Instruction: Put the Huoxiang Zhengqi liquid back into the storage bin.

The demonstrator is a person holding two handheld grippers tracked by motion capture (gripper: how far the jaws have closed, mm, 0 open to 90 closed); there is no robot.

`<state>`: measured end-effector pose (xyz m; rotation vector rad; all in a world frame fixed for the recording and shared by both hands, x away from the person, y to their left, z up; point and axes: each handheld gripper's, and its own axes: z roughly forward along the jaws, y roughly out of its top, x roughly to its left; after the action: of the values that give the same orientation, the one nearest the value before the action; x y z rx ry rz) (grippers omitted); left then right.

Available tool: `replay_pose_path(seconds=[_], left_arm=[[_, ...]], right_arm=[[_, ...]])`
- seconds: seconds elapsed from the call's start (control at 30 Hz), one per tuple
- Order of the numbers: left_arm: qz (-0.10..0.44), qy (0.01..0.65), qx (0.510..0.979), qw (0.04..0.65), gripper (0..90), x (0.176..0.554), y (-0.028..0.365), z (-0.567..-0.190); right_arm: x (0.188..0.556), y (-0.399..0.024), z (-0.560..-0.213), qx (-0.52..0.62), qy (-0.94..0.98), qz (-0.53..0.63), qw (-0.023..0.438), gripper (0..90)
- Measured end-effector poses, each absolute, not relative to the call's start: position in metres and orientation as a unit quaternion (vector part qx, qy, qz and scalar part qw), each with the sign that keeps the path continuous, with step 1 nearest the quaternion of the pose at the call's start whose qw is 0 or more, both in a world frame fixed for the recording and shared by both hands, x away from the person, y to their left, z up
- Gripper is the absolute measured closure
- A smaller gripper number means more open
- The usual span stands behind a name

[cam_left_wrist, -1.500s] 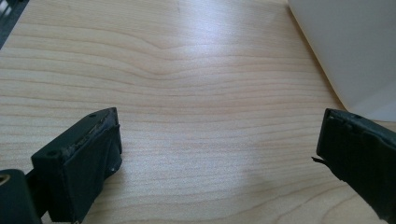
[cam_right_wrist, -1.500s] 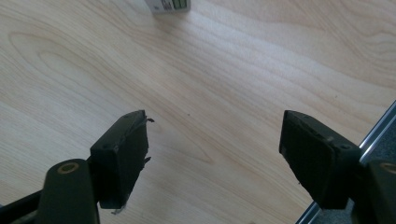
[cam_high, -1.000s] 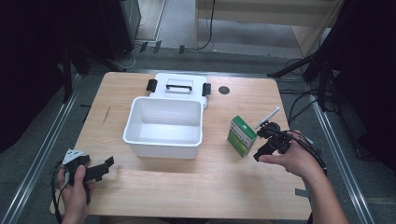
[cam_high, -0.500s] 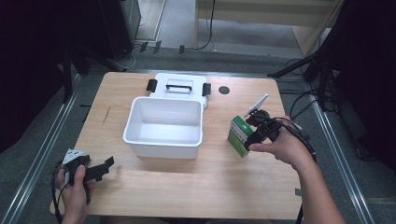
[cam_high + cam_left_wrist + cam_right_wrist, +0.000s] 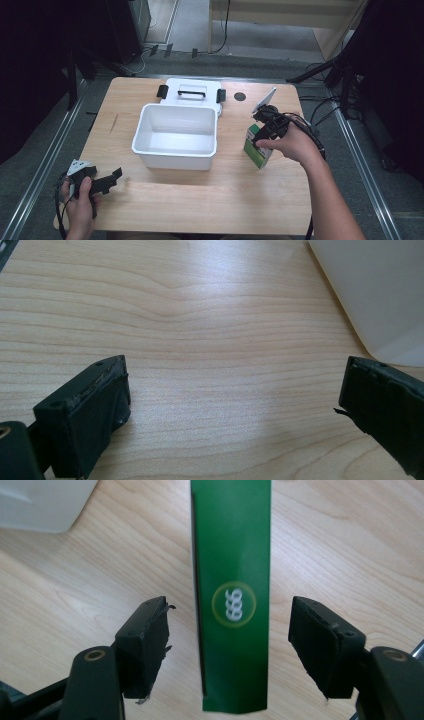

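A green and white carton [image 5: 256, 149] stands upright on the wooden table, just right of the white bin [image 5: 175, 156]. My right gripper [image 5: 262, 134] hangs over the carton's top, pointing down. In the right gripper view the carton's green top face [image 5: 232, 580] lies between the two jaws with a gap on each side, so the right gripper [image 5: 230, 617] is open. At the table's near left corner my left gripper [image 5: 115, 178] rests low and open. Bare wood lies between the left gripper's [image 5: 235, 385] jaws.
The bin's white lid [image 5: 192, 91] with black latches lies flat behind the bin. A small black round spot [image 5: 240, 96] sits near the far right edge. A bin corner [image 5: 380, 290] shows ahead of the left gripper. Cables trail from the right hand off the table's right side.
My right hand has moved left and slightly up, from beside the carton to over its top, so the jaws now straddle it. The left hand has stayed put.
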<state>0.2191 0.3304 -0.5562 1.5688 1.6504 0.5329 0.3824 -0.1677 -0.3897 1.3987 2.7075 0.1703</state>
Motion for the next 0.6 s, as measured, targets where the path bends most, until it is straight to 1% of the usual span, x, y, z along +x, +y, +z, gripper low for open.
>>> replay_pose_path(seconds=[0.07, 0.13, 0.17, 0.2, 0.37, 0.5, 0.6], left_arm=[[0.209, 0.649, 0.618, 0.391, 1.0, 0.219, 0.331, -0.556], [0.209, 0.649, 0.618, 0.391, 1.0, 0.219, 0.331, -0.556], [0.209, 0.649, 0.618, 0.391, 1.0, 0.219, 0.331, -0.556], [0.209, 0.649, 0.618, 0.392, 1.0, 0.219, 0.331, -0.556], [0.210, 0.649, 0.617, 0.392, 1.0, 0.219, 0.331, -0.556], [0.209, 0.649, 0.618, 0.392, 1.0, 0.220, 0.331, -0.556], [0.209, 0.649, 0.618, 0.392, 1.0, 0.220, 0.331, -0.556]], right_arm=[[0.385, -0.166, -0.390, 0.460, 0.885, 0.056, 0.043, 34.9], [0.388, -0.164, -0.391, 0.461, 0.885, 0.055, 0.038, 39.6], [0.389, -0.164, -0.392, 0.461, 0.885, 0.056, 0.036, 40.0], [0.392, -0.163, -0.396, 0.462, 0.885, 0.049, 0.025, 42.1], [0.394, -0.162, -0.402, 0.467, 0.883, 0.035, 0.010, 45.6], [0.396, -0.161, -0.403, 0.468, 0.883, 0.038, 0.014, 47.1], [0.397, -0.162, -0.402, 0.466, 0.883, 0.044, 0.016, 53.1]])
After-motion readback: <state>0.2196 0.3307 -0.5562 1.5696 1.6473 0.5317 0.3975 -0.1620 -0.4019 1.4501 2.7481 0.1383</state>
